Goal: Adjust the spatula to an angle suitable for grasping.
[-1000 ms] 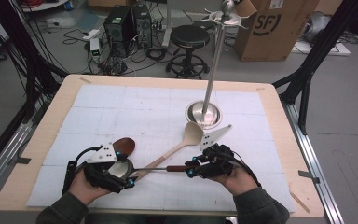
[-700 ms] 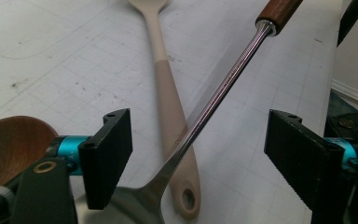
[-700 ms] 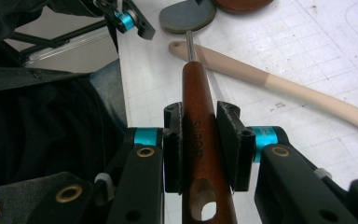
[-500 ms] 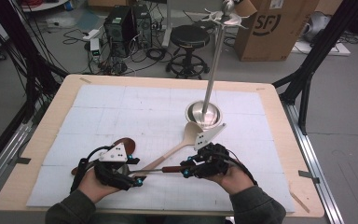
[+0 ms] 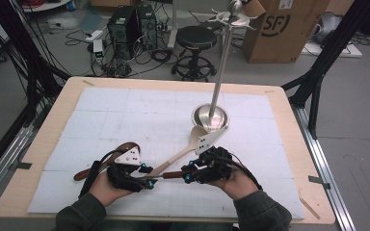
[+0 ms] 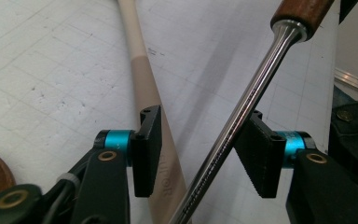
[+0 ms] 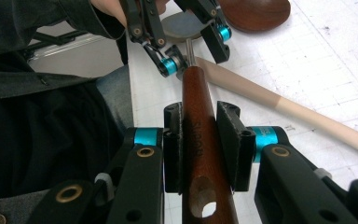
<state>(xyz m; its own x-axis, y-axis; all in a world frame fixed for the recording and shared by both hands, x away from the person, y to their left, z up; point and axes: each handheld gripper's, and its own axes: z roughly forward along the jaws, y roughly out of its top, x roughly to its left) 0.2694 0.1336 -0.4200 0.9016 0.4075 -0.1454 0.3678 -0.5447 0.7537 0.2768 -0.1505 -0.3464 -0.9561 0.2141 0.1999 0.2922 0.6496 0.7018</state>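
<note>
A: Far left on the mat (image 5: 125, 106)?
B: Dark spoon (image 7: 256, 11), lying flat, untouched.

A: Next along?
B: Left gripper (image 6: 198, 140), low over the mat, straddling the shaft (image 6: 261, 79) of the steel spoon (image 5: 169, 174). Jaws just closing in, not clamped yet. One pad at the shaft, or nearly so; the other clear of it, with a gap left.

A: And the steel spoon itself?
B: Near the front edge of the mat, stretched between the two hands, roughly level and seemingly just above the surface. Bowl end (image 7: 182, 25) toward the left hand, brown wooden handle (image 7: 200, 135) toward the right.

A: Right gripper (image 7: 203, 116)?
B: Clenched on that wooden handle, pads flat against both sides, close to the hanging hole.

A: Handling?
B: Probably stiff, no give anywhere. Likely heavier at the bowl, so prone to dip if carried by the handle alone. Polished shaft looks slippery, apt to roll between pads; wood looks grippier. Best hold: handle for carrying, shaft near the handle joint for steadying, pads square across it.

A: Further right?
B: Pale wooden spoon (image 5: 200, 134), flat on the mat, its handle crossing beneath the steel shaft. Beyond it, hook stand (image 5: 220, 72), well apart from both grippers.
</note>
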